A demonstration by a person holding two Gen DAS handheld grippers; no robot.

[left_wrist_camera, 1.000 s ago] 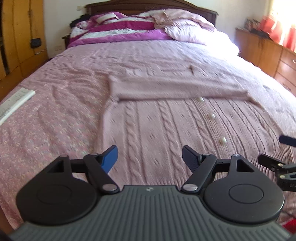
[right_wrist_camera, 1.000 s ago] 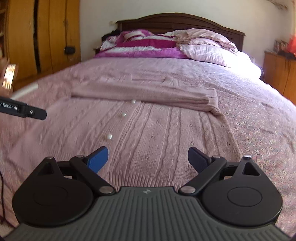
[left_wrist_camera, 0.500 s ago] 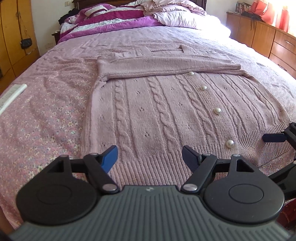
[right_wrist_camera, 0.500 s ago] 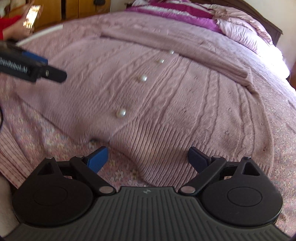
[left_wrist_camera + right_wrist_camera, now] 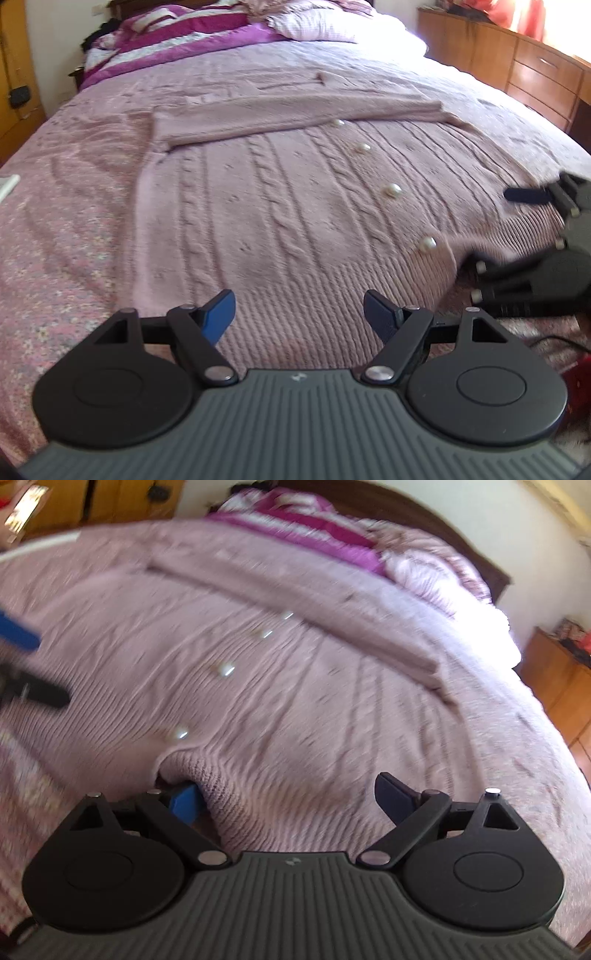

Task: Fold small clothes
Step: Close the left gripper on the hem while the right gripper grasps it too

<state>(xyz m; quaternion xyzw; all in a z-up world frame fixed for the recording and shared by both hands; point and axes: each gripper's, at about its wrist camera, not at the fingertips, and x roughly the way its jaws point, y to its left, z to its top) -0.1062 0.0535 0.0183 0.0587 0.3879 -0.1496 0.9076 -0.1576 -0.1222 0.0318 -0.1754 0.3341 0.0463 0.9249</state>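
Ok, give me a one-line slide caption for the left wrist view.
Open left gripper above ribbed hem of pink cable-knit cardigan with pearl buttons, spread on bed.

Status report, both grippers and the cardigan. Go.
Left gripper open, over the hem. Right gripper open, one finger under the hem edge. Pink cardigan flat on bed, sleeves folded across. Nothing blocking.

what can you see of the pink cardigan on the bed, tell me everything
The pink cardigan is a cable-knit piece with a ribbed hem, lying flat, front up, on the floral bedspread. Four pearl-like buttons run up its front. Its sleeves are folded across the upper part in a band. The right gripper, open, has one finger under the lifted hem; the left gripper, open, hovers at the hem.
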